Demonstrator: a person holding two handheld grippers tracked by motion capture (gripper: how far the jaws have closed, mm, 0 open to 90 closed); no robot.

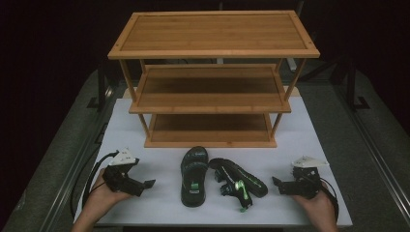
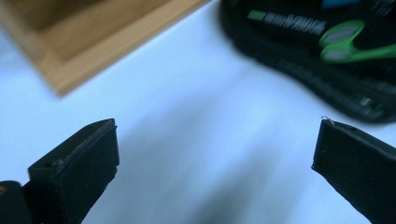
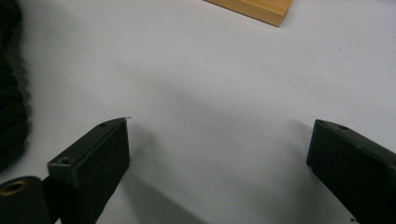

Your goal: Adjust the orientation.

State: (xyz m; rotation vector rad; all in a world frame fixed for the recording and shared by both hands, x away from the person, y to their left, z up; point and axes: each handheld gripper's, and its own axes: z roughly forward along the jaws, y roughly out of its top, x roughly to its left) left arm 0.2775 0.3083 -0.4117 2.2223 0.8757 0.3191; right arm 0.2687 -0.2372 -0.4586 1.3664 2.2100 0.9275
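Observation:
Two black sandals with green trim lie on the white tabletop (image 1: 309, 135) in front of a three-tier wooden shelf rack (image 1: 210, 104). The left sandal (image 1: 194, 176) sits sole down, pointing toward the rack. The right sandal (image 1: 238, 180) lies angled beside it, its green strap showing. My left gripper (image 1: 145, 185) rests at the left of the sandals, open and empty; in its own view the gripper (image 2: 215, 144) faces a sandal (image 2: 317, 51) at the upper right. My right gripper (image 1: 276, 182) sits to the right of the pair, open, with bare table between its jaws (image 3: 219, 144).
All three shelves of the rack look bare. Its bottom frame (image 2: 84, 42) shows close ahead in the left gripper view, and a corner (image 3: 257, 8) shows in the right gripper view. A sandal's edge (image 3: 9, 116) lies at the left there. Grey floor and dark stands surround the table.

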